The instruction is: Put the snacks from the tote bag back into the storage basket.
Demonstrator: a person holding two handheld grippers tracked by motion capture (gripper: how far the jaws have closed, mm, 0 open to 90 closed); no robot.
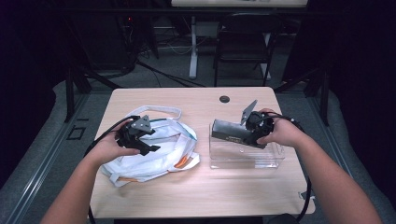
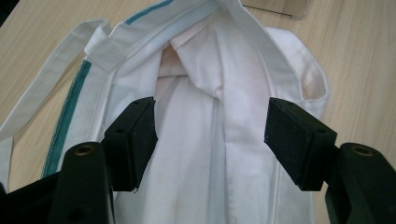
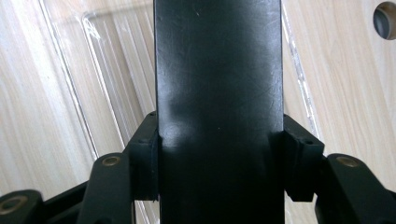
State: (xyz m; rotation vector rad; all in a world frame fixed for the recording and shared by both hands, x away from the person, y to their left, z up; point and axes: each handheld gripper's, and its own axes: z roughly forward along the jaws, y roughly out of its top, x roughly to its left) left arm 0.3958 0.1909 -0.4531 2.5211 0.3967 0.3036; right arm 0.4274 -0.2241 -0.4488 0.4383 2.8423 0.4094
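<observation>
Nearest the lens in your right gripper view is the dark box, a flat black slab running straight up between the jaws, and your right gripper is clenched on it, both pads pressed flat against its sides. In the high view the same right gripper holds that dark box tilted over the clear plastic tray, which sits on the right half of the table; whether the box touches the tray you cannot tell. Your left gripper stands released, its jaws spread wide with white cloth bunched between them and neither pad pressing on it. That cloth is the white tote bag, lying crumpled with a teal stripe along its hem and a strap looping off to one side. From above, your left gripper rests over the white tote bag on the left half of the table, well apart from the tray. Past both, a small round grommet hole sits near the table's far edge.
</observation>
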